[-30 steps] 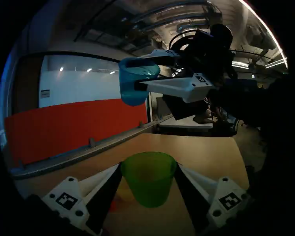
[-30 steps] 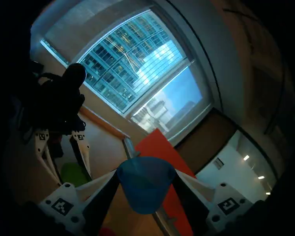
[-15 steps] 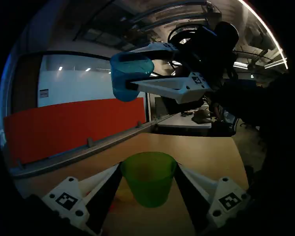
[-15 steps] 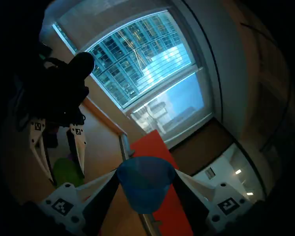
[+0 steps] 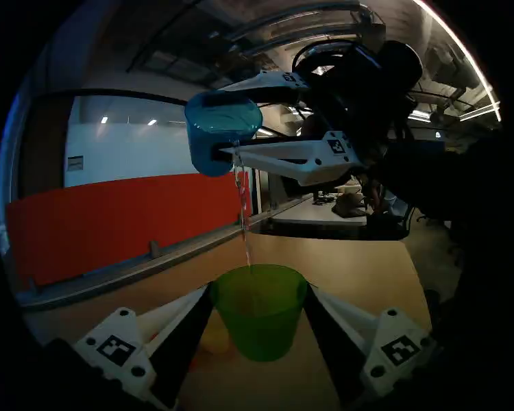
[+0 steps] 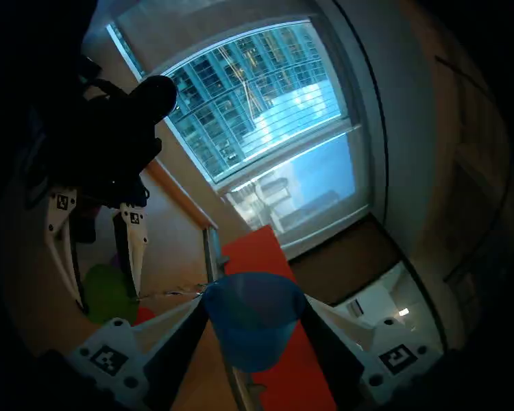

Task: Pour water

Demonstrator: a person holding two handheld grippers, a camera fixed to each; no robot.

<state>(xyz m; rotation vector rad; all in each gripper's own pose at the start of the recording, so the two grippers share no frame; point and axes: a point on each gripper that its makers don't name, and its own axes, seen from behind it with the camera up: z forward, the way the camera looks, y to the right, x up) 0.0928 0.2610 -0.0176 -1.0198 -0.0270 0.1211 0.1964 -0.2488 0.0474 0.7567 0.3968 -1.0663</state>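
In the left gripper view, my left gripper (image 5: 258, 316) is shut on a green cup (image 5: 259, 309), held upright above a wooden table (image 5: 353, 264). Higher up, the right gripper (image 5: 223, 118) holds a blue cup (image 5: 217, 142) tipped over, and a thin stream of water (image 5: 242, 205) falls from its rim into the green cup. In the right gripper view, my right gripper (image 6: 254, 322) is shut on the blue cup (image 6: 253, 318). There the left gripper (image 6: 96, 274) and the green cup (image 6: 106, 293) appear at the left, held by a dark-gloved hand (image 6: 113, 147).
An orange wall panel (image 5: 120, 219) with a metal rail (image 5: 154, 257) runs along the table's far edge. A large window (image 6: 271, 137) with buildings outside spans the right gripper view. A small red object (image 6: 143, 315) lies by the green cup.
The blue cup has tilted further and moved slightly left, and water now streams from it into the green cup. The green cup has stayed in place.
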